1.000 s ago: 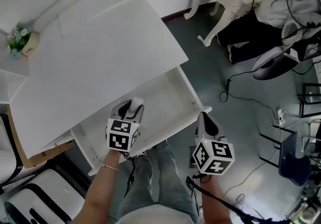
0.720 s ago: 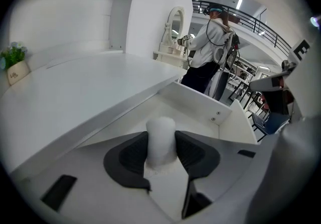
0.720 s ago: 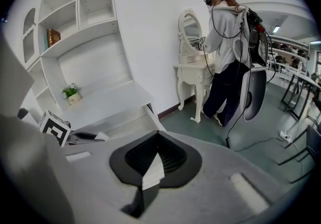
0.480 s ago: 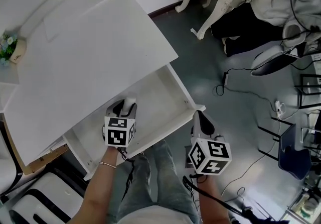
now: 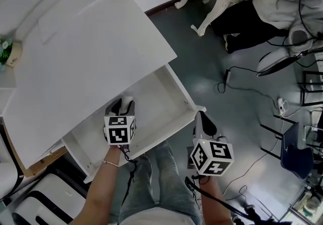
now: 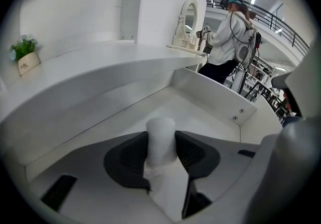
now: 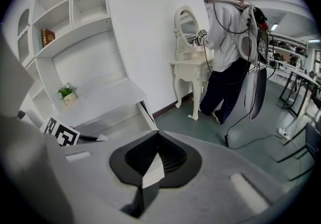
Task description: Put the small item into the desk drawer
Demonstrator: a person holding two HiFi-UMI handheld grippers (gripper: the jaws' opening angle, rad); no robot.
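Left hand-held gripper (image 6: 161,148) clamps the small white cylinder (image 6: 160,128) low over the open drawer (image 5: 157,97), positioned for release inside; right hand-held gripper (image 7: 156,141), jaws together, idles beside the drawer front.

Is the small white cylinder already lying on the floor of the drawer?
No, the white cylinder is held between the left gripper's jaws, over the open drawer.

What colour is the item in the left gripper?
White: the small item shows best in the left gripper view.
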